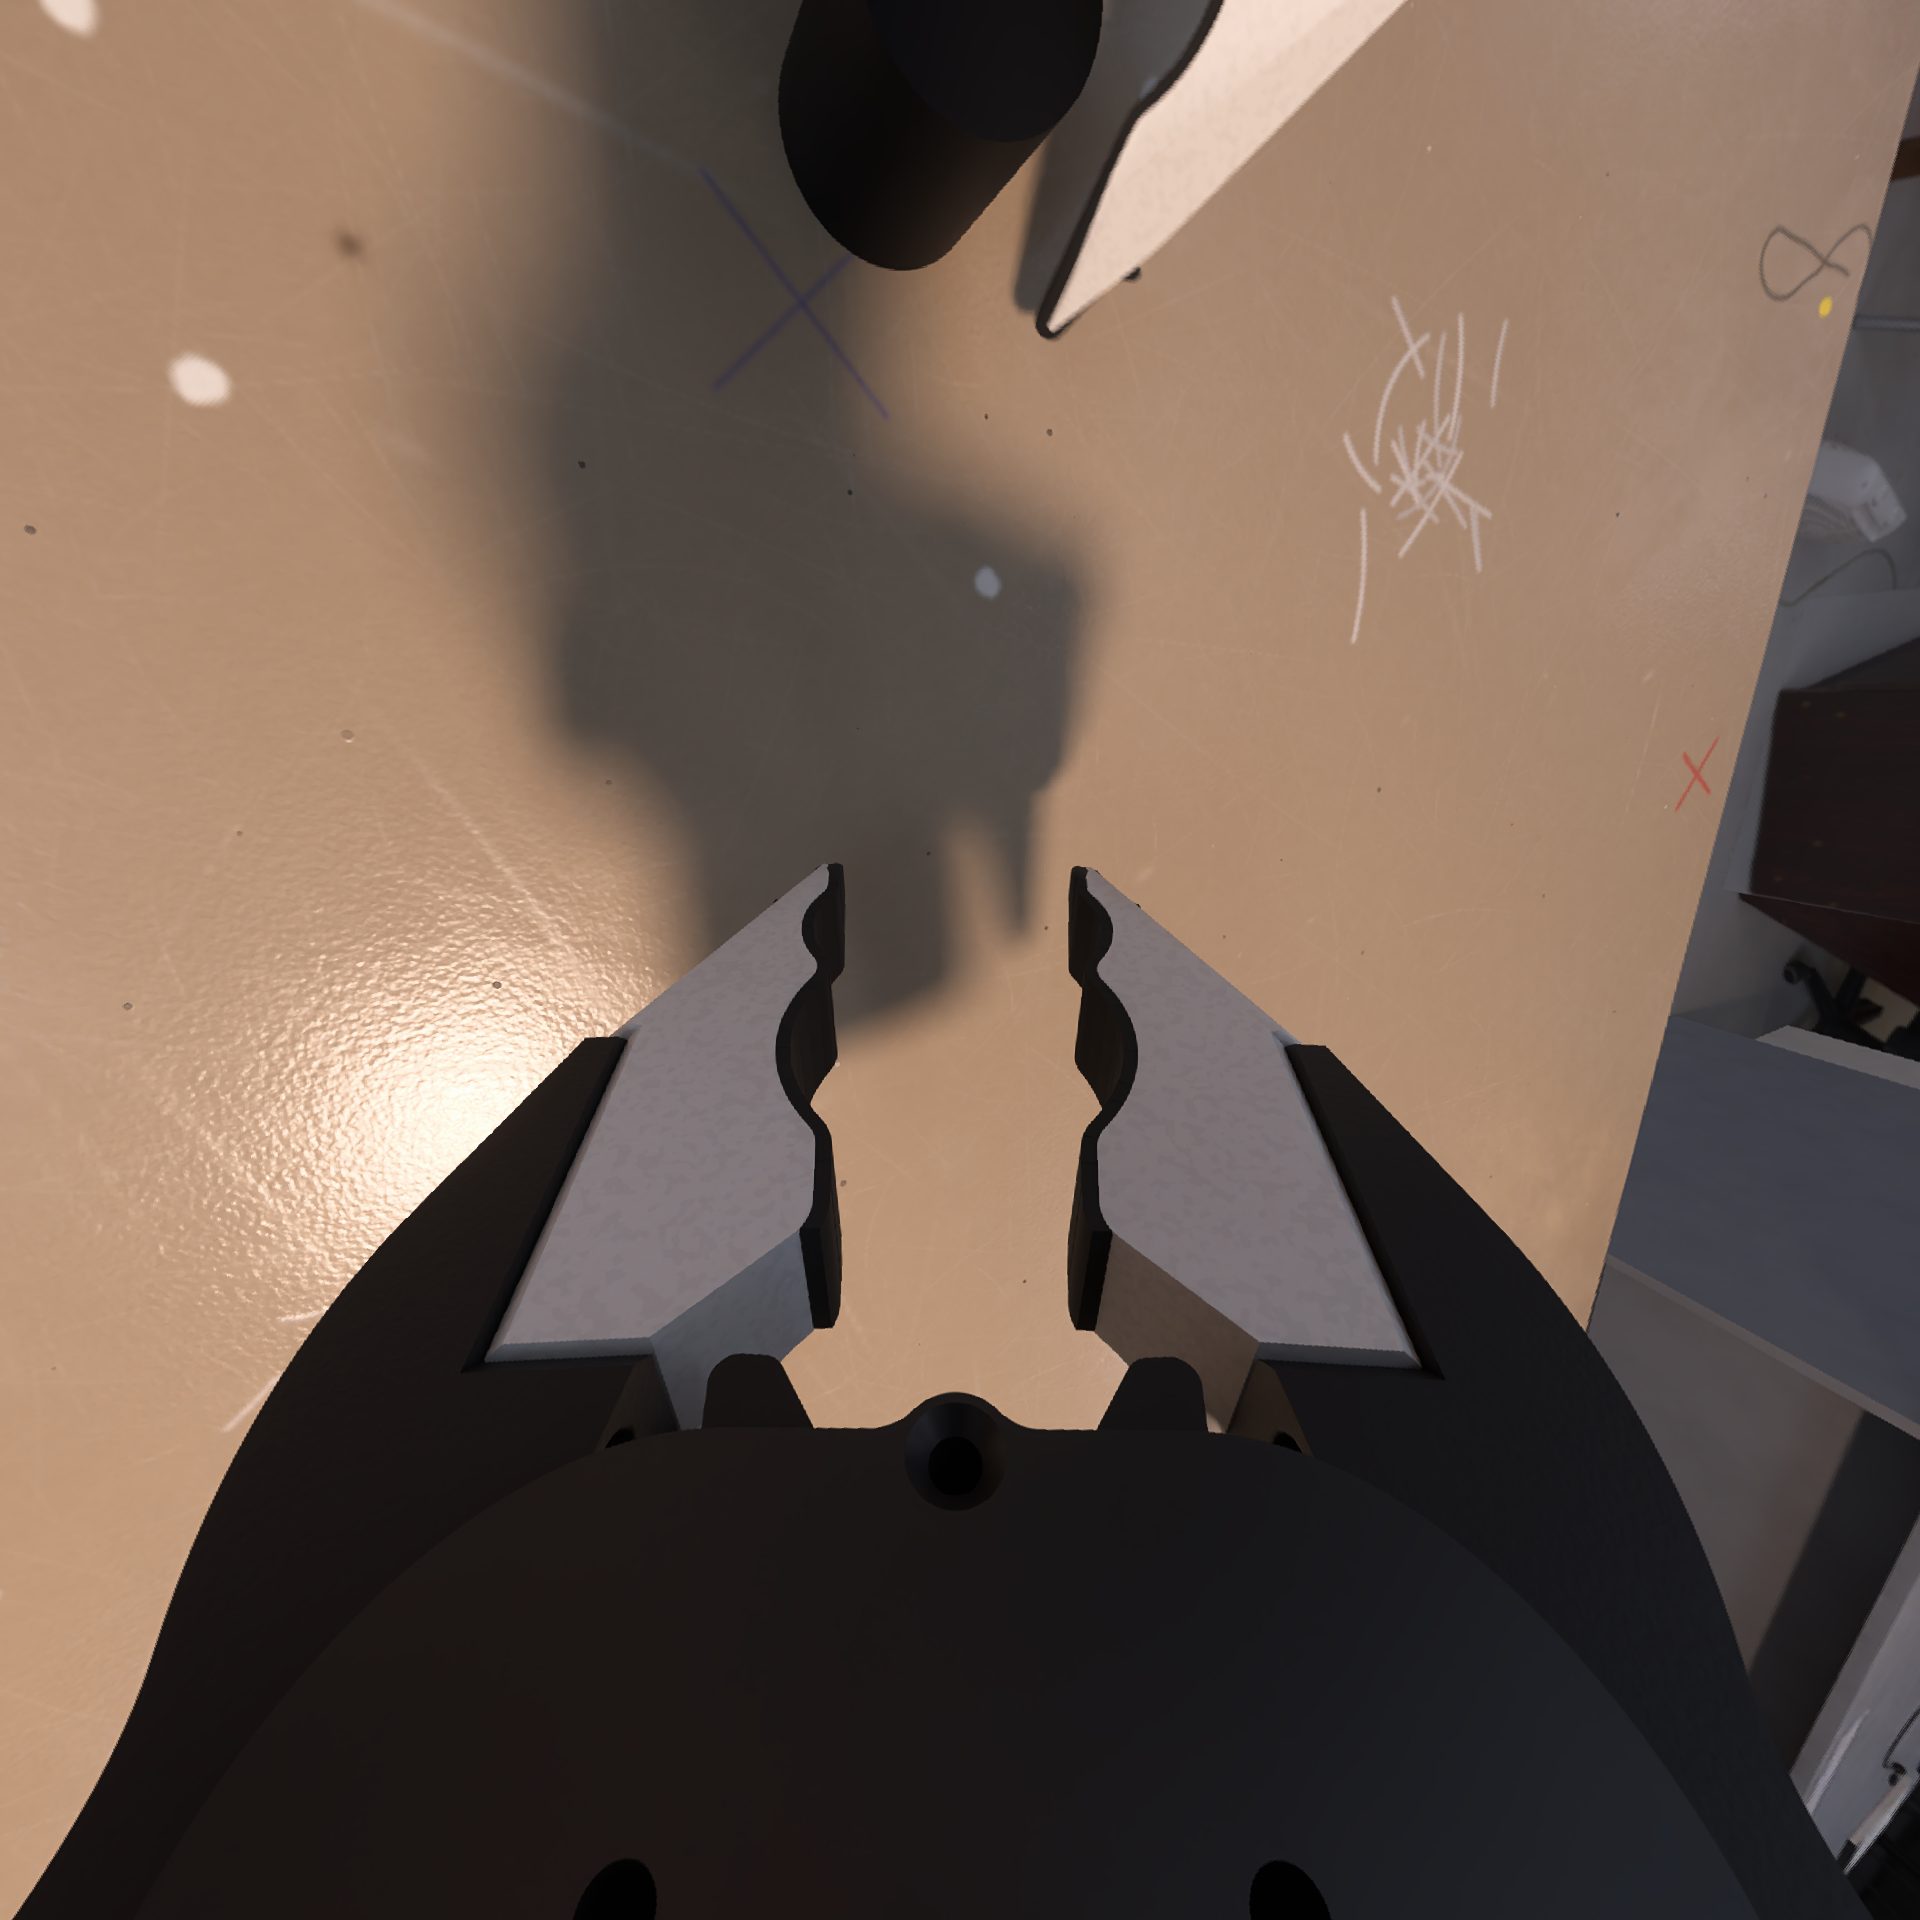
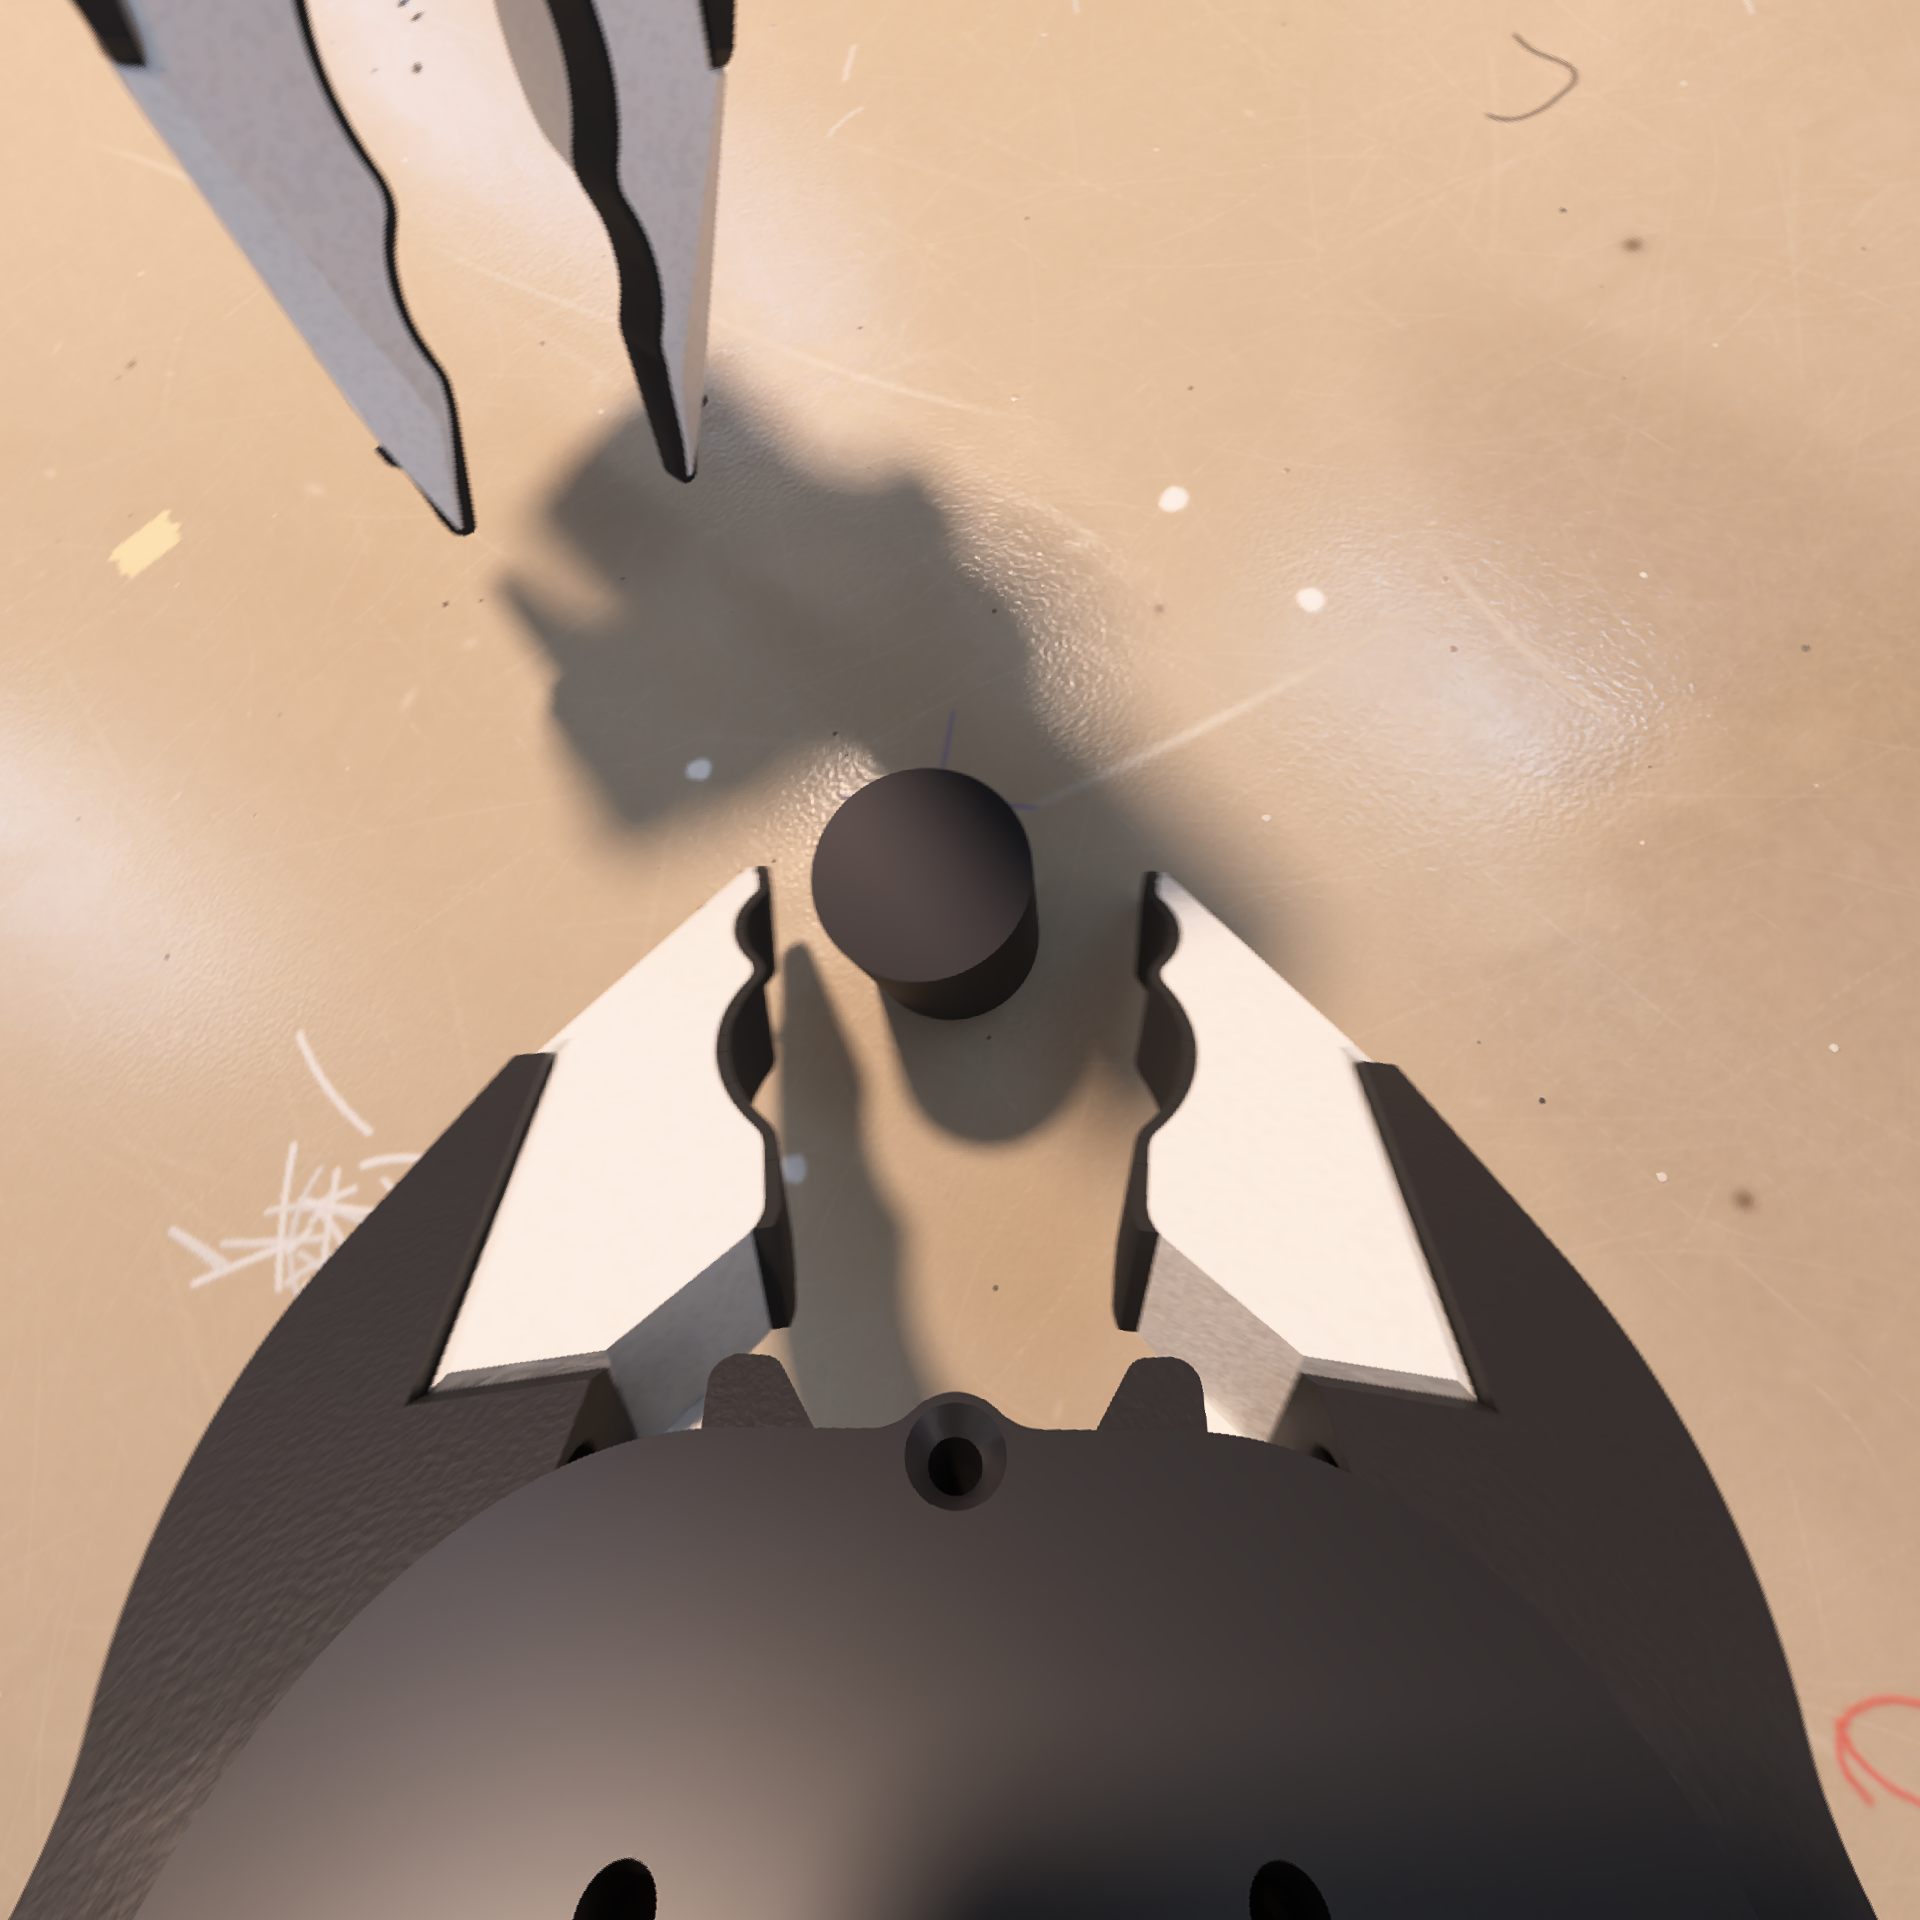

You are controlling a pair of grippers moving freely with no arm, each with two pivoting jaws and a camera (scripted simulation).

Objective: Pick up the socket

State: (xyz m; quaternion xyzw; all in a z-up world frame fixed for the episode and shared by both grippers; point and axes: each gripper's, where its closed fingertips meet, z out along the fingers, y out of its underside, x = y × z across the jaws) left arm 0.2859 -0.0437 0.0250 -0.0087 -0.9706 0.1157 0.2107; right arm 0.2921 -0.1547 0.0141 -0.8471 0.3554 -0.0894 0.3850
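Socket: the dark, smooth, short upright cylinder (image 2: 923, 894) stands on end on the scuffed tan tabletop (image 2: 1455, 416), its flat top toward my right camera. It is just ahead of my right tips and centred on the gap between them. In my left view it shows at the top edge, close beside one pale finger of my other gripper.

Right gripper (image 2: 956, 873): mine, jaws spread wide, nothing held. The fingers flank the socket's near side and do not touch it.

Left gripper (image 1: 956, 868): mine too, jaws parted at a moderate width, empty. It hangs above bare tabletop, well short of the socket.

Handling, my guess: looks like rigid metal, dense for its bulk and unlikely to give or break. The finish appears smooth, so I expect it could slip under a light pinch. Standing on end, it may tip if one finger arrives first.

Where to grip: across the round side wall, below the top face, seated in the curved notches of my pads (image 2: 748, 1039).

Writing and brands: none readable on the socket or on my fingers. The tabletop carries only white scratch marks (image 2: 291, 1216), a red scrawl (image 2: 1870, 1756), a thin dark pen squiggle (image 2: 1538, 83) and pale flecks. No letters made out.
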